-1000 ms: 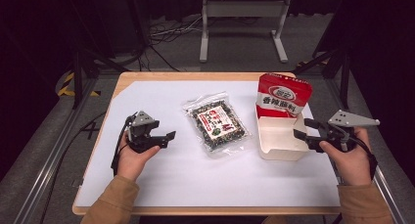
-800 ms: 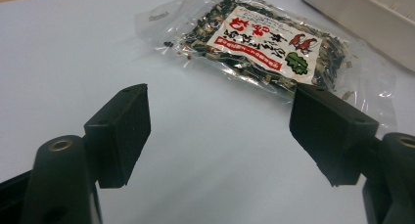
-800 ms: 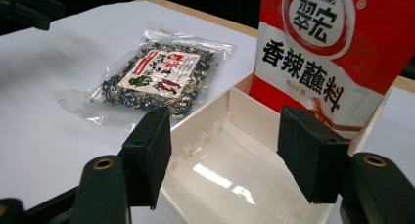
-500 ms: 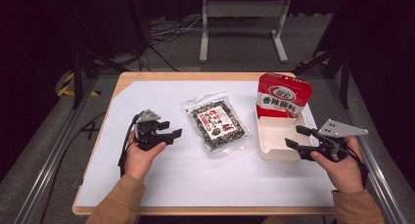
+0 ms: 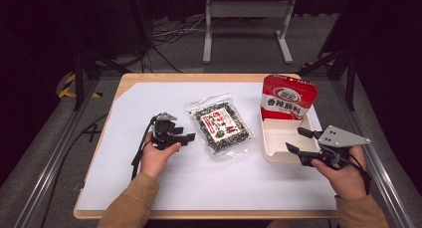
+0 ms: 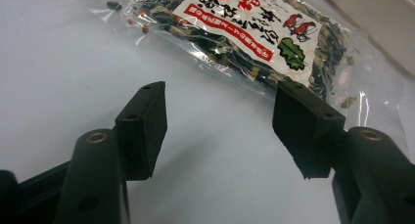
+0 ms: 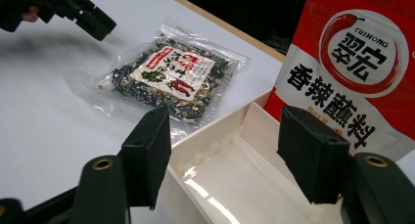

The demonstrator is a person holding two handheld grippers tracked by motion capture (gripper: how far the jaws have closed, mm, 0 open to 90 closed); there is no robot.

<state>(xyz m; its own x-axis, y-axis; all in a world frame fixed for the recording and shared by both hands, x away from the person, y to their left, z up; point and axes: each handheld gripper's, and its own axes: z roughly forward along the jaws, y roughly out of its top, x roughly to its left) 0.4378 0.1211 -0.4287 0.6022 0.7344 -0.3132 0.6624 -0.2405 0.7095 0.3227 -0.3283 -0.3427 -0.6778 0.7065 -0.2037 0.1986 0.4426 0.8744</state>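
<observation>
In the high view the white sheet [image 5: 124, 183] has wide bare room along the left and lower parts of the frame, out to the table's wooden edge [image 5: 199, 77]. Left of centre, the left hand [image 5: 157, 156] comes up from the bottom edge and holds the left gripper [image 5: 185, 137] low over the sheet, its jaws pointing right toward the clear bag [image 5: 219, 124] and spread apart, gripping nothing. In the left gripper view the bag [image 6: 254, 33] of dark dried bits with a red and white label lies flat across the upper frame, just beyond the open jaws; the right jaw's tip overlaps its near edge, though contact cannot be told.

At centre the bag has bare sheet on every side. Just right of it sits a white tray [image 5: 271, 143], with a red pouch [image 5: 287, 99] upright at its far end. At lower right the right hand [image 5: 343, 175] holds the right gripper [image 5: 301, 142] over the tray's near right corner, jaws wide apart and gripping nothing. In the right gripper view the tray [image 7: 244, 126] lies between the jaws, the pouch [image 7: 352, 62] at upper right.
</observation>
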